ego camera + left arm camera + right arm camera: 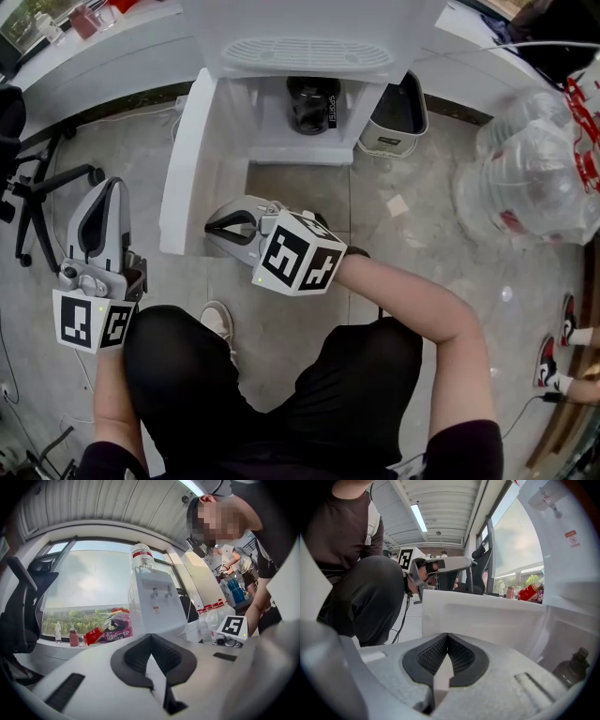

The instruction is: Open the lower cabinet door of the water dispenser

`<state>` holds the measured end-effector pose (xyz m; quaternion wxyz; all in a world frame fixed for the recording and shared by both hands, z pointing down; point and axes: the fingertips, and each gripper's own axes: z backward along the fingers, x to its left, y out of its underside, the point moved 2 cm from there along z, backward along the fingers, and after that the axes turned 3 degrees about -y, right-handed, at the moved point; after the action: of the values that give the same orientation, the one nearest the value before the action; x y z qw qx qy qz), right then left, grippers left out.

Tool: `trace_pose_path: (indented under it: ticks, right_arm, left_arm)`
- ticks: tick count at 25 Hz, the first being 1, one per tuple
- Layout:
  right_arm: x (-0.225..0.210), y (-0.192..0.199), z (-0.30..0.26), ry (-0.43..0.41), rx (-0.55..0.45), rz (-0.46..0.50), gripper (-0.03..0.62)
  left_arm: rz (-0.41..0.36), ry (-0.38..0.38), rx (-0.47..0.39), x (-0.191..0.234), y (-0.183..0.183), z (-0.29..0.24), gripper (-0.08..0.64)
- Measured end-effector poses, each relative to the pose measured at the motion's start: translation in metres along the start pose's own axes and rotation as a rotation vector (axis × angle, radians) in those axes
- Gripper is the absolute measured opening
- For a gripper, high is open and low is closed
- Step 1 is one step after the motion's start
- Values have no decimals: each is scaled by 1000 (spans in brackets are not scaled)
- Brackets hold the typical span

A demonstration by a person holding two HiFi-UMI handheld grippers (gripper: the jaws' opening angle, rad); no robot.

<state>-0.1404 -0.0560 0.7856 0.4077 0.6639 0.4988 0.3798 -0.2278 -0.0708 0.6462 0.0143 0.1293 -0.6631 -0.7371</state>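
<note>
Both pairs of jaws are closed, nothing between them. Right gripper [446,635]: pads pressed flat together, tips aimed at the inner face of the cabinet door [483,616] and close to it. I can't tell whether they touch. In the head view the right gripper [216,228] sits just beside the free edge of the door [183,178], low near the floor. Left gripper [150,635]: also shut and empty, held well off to the left [111,187], facing the water dispenser [157,604] from a distance, idle.

Door is already swung wide, standing roughly square to the front of the water dispenser [300,42], on its left side. Compartment is open to view, with a dark bottle [312,103] on the shelf inside. Bin [398,117] just right of the dispenser, big water jugs [534,178] farther right. Neither is in my way.

My read: the opening is essentially done. The next move asks little. I should draw the right gripper clear of the door edge without nudging the door toward shut, then check that it holds open by itself.
</note>
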Motion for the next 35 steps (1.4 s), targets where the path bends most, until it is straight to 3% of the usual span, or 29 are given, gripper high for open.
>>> trace_pose_path:
  ticks: [8,13,21,24,28,35]
  right_arm:
    - [-22,16,33,101,-19,-92,5]
    - [-30,24,48,149,-22,-90,5]
    - [-78,25,106,337,-58,-114,5]
    - [-96,4,132,377,-115,-78,5]
    - [-118,-50,170,483,-220,-96,5]
    - [-132,-107,223,598,-224,-142,5]
  left_arm:
    - [2,26,-21,-10,-1,-4,8]
    - [-31,44,-24,-16,-3,-11,8]
    - [-63,78,-4,-12,-12,-30,8]
    - [-55,56,7,-5,-27,-40,8]
    - [-66,60,-6,-1,-73,-59,8]
    - [-27,87,49,-12,-116,-94,8]
